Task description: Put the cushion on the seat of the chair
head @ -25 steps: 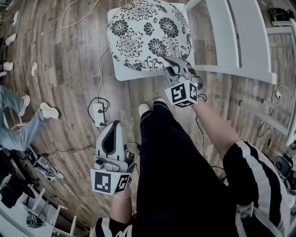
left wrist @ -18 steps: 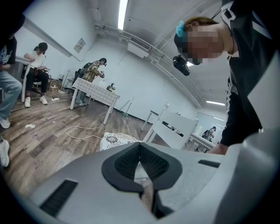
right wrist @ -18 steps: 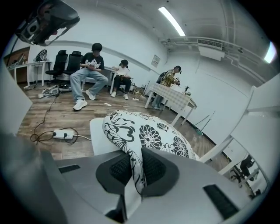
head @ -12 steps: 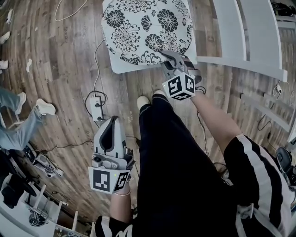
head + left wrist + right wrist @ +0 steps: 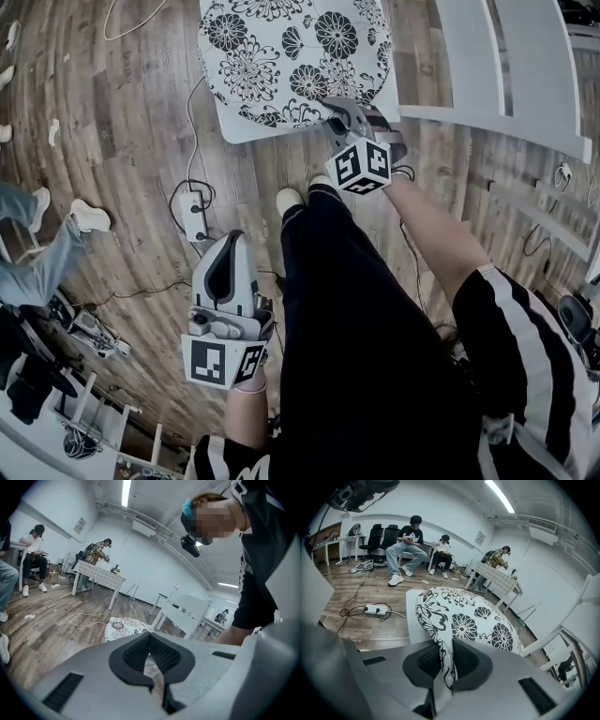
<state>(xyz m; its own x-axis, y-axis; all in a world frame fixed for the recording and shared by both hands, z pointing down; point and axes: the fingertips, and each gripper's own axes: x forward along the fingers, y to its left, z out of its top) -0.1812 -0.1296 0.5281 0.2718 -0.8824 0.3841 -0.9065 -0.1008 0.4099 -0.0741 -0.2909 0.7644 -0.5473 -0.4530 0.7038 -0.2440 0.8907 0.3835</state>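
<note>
Right gripper view alone shows right gripper (image 5: 445, 660) jaws pinching the cushion (image 5: 473, 620) hem; left gripper (image 5: 151, 657) jaws are pressed together.

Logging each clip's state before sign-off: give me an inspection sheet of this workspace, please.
Surface: wood floor; white chair seat.
Job's things: floral cushion resting on the seat.
Clutter: small white scraps on the floor.
Grippers: right claw shut on the cushion's near edge; left claw shut, empty, held low.
Cables: power strip with lead near the chair; white loop farther off.
Surroundings: seated people, tables along the wall.
</note>
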